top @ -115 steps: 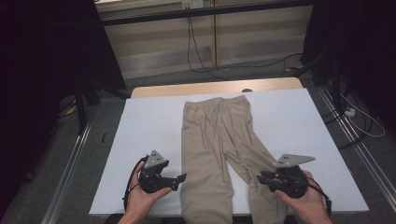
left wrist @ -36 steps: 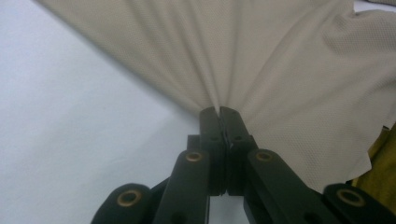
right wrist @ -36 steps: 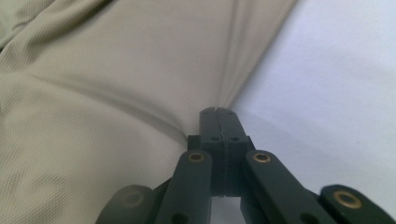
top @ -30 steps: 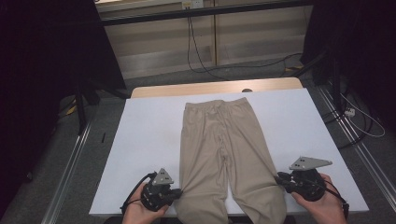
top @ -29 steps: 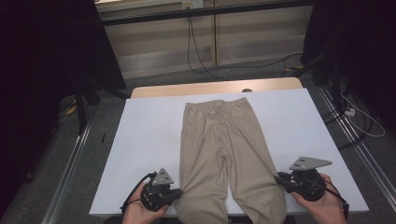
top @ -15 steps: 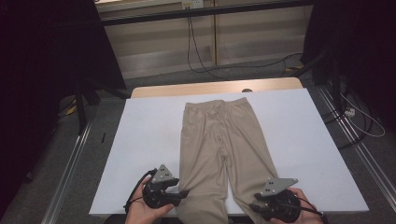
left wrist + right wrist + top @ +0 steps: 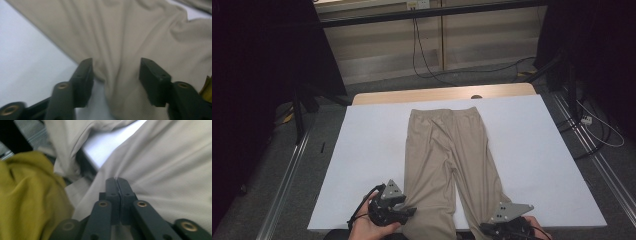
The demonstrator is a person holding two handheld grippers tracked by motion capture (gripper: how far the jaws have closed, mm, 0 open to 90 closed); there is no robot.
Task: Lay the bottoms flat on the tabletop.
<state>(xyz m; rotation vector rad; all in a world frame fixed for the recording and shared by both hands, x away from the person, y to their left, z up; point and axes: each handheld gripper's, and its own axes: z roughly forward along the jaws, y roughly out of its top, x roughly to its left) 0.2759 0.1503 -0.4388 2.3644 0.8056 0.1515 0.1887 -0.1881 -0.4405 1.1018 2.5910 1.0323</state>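
Observation:
Beige trousers lie flat on the white table top, waistband far, legs toward me. My left gripper is at the outer edge of the left leg near the hem. Its jaws stand apart with the leg's edge lying between them, unpressed; they have just opened and then closed slightly. My right gripper is at the table's front edge, over the right leg's hem. Its jaws stand together above the fabric, having just closed and eased a hair. I cannot tell whether cloth is pinched.
Yellow cloth hangs below the table's front edge beside the right gripper. A wooden strip runs along the far edge. Cables lie on the floor behind, and rails flank the table.
The right gripper has slid left along the front edge, from beside the trousers onto the right leg's hem. The left gripper stayed put and its jaws opened.

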